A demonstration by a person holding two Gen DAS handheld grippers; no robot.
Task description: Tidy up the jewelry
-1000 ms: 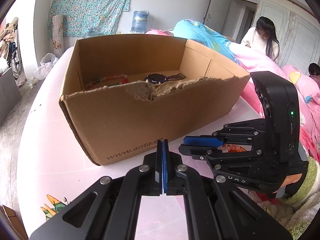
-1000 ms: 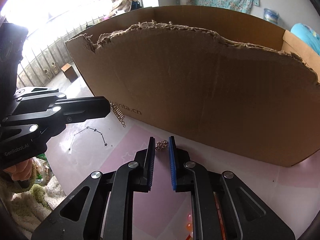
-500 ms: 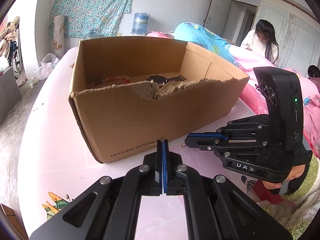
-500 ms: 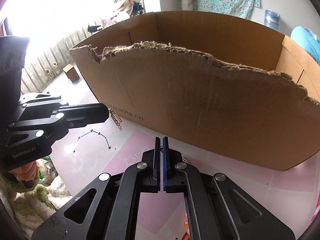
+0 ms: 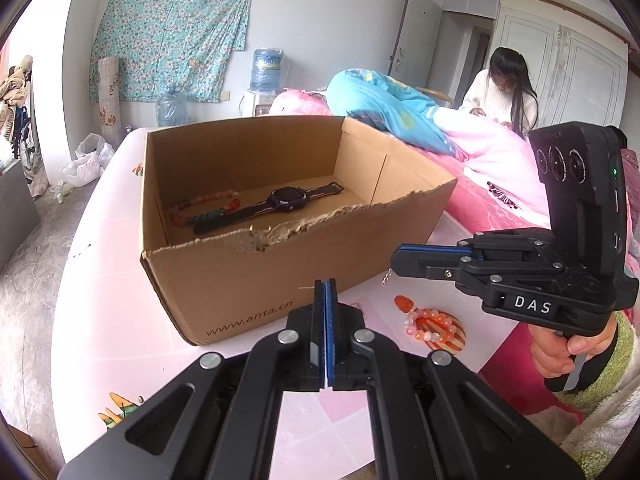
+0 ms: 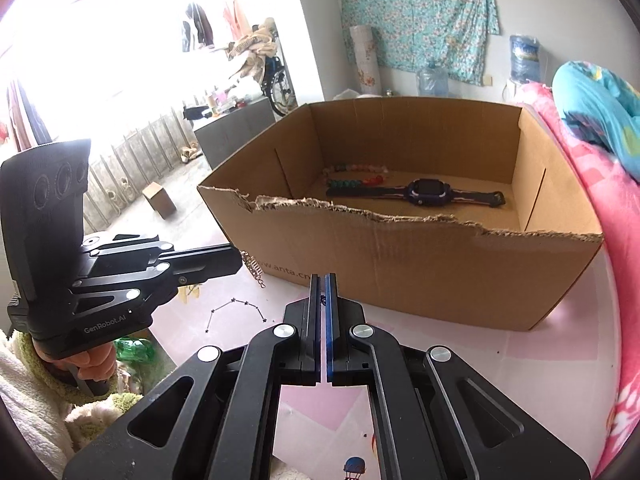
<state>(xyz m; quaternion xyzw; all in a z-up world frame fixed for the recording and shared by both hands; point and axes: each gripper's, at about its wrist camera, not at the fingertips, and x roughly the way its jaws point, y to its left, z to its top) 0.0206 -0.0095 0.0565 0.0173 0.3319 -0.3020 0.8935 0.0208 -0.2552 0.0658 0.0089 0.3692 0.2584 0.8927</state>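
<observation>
An open cardboard box [image 5: 256, 280] stands on the pink table, also in the right wrist view [image 6: 440, 272]. Inside lie a dark watch [image 5: 286, 200] [image 6: 428, 191] and a bead bracelet [image 5: 204, 204] [image 6: 352, 174]. My right gripper [image 6: 322, 280] [image 5: 394, 260] is shut on a thin gold chain [image 5: 386, 278], held raised in front of the box. My left gripper [image 5: 325, 284] [image 6: 236, 258] is shut, and a gold chain [image 6: 254, 268] hangs at its tip. An orange bead bracelet [image 5: 432, 322] lies on the table beside the box.
A pink bed with a blue quilt [image 5: 384, 108] borders the table on the right. A person [image 5: 504, 96] sits behind it. A small star-pattern chain [image 6: 236, 312] lies on the table near the left gripper.
My right gripper closed on the gold chain on the table and lifted it. Both grippers rose, so the box's inside now shows.
</observation>
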